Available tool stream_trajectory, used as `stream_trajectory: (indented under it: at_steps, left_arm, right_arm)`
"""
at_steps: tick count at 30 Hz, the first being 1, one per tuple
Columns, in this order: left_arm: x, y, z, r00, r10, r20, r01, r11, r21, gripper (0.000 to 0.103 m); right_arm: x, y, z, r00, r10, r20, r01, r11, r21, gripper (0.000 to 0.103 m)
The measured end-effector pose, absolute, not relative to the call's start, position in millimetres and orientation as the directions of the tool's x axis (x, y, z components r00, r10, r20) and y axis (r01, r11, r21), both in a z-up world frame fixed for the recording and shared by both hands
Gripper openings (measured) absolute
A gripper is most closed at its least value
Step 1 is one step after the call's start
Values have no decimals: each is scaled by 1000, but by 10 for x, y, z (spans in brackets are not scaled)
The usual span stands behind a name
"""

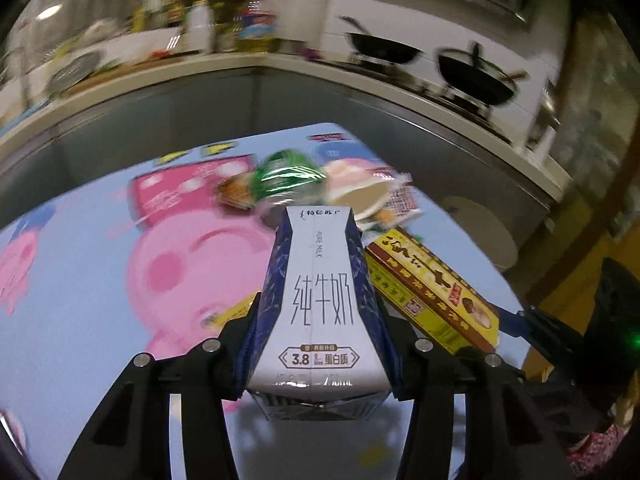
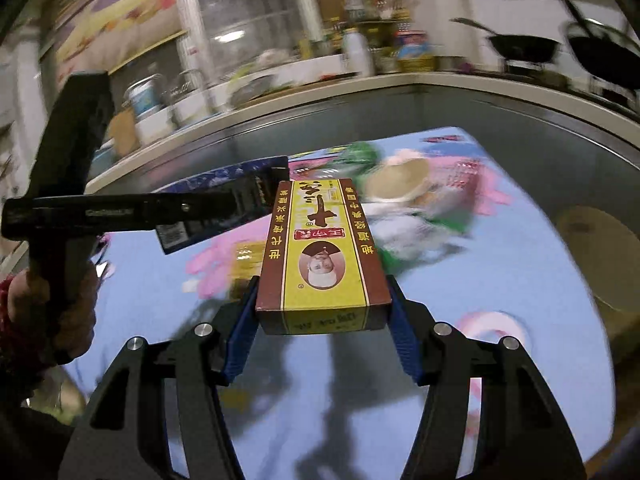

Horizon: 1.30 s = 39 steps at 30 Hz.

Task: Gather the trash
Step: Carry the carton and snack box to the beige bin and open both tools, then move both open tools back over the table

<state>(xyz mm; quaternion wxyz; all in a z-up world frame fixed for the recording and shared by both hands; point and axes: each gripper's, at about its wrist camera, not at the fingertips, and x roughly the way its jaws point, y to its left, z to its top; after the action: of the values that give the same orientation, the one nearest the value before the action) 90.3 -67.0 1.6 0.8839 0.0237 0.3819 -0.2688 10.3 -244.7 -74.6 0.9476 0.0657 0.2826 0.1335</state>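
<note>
Left gripper (image 1: 316, 328) clamps a pure-milk carton (image 1: 318, 300) between its fingers. Right gripper (image 2: 322, 312) clamps a yellow-brown box (image 2: 324, 248). Blurred wrappers (image 1: 288, 184) lie ahead on the bench (image 1: 80, 248).

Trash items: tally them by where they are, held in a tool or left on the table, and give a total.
Held in a tool: 2, the milk carton in the left tool and the yellow box in the right tool.
Left on the table: at least 3, a green wrapper, a paper cup and a red-printed wrapper; blur hides any more.
Total: at least 5.
</note>
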Motion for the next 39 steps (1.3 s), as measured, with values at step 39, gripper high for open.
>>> stream_trajectory:
  at_steps: [39]
  left_arm:
    - [1299,-3417,-143,375,-599,-708,759,636,-136,68]
  right_arm:
    - [-28,-4989,-1184,853,-137,-504,382,821,423,67]
